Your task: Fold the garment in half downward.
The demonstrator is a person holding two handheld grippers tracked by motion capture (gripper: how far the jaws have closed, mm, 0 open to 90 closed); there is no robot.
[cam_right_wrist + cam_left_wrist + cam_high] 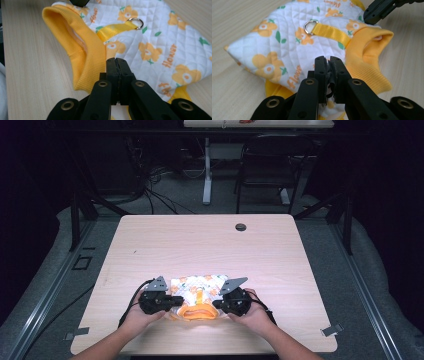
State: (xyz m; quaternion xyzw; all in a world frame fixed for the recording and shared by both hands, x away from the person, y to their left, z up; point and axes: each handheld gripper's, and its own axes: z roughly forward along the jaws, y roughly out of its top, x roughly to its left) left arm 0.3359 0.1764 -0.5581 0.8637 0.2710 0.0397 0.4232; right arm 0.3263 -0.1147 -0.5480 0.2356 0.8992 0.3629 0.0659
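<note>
- My left gripper (pixel 176 301) had its jaws pressed together, pinching the left side of the pet vest (pixel 200 292) near the table's (pixel 210 240) near edge;
- my right gripper (pixel 216 304) pinched the vest's right side beside the yellow collar (pixel 82 50);
- grasp looked done; next, I judged, lifting both evenly.

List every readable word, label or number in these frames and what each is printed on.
"Flower": orange script printed repeatedly on the white quilted pet vest, clearest in the right gripper view.
"Flowe...": the same word on the vest's near edge in the left gripper view, its end hidden behind the left gripper.
In the high view the vest's print is too small to read.
No brand, number or sign is legible on the grippers or the table.
</note>
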